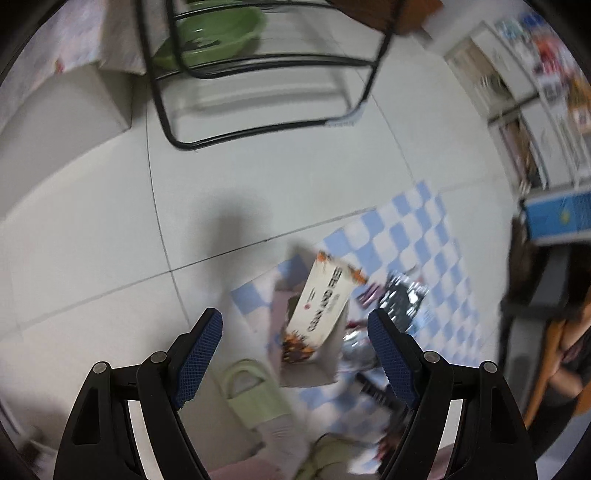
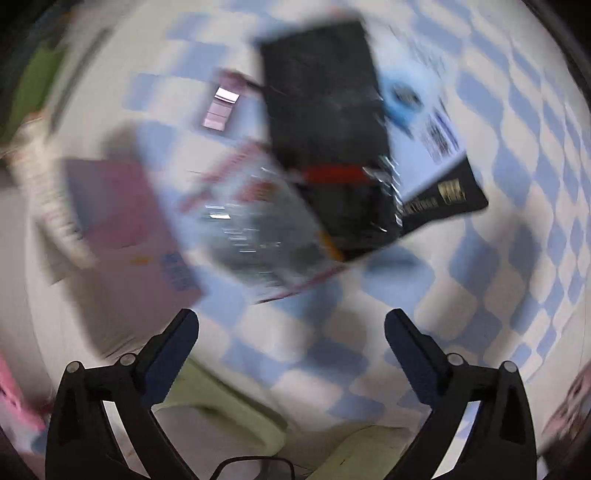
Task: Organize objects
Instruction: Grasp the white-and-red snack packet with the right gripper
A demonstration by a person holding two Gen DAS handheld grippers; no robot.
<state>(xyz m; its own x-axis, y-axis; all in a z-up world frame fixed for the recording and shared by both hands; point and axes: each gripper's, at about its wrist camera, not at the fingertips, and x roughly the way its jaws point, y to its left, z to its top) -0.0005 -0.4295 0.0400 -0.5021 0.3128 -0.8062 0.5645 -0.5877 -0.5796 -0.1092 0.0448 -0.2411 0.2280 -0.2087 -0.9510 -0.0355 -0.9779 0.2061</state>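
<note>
A blue-and-white checkered mat [image 1: 417, 236] lies on the floor with packets on it. In the left wrist view a white box [image 1: 321, 306] with dark lettering stands tilted in front of my open, empty left gripper [image 1: 295, 332], with shiny dark packets [image 1: 402, 295] to its right. The right wrist view is blurred: a black packet [image 2: 328, 147], a silvery packet [image 2: 255, 229], a pinkish box [image 2: 122, 221] and a black-and-white flat box [image 2: 439, 177] lie on the mat [image 2: 480, 295]. My right gripper [image 2: 291, 332] is open and empty above them.
A black wire rack [image 1: 266, 74] holding a green basin [image 1: 218, 33] stands on the white tiled floor beyond the mat. A pale green handled container [image 1: 255, 391] sits below the left gripper. Shelves [image 1: 535, 110] and a person [image 1: 569, 354] are at right.
</note>
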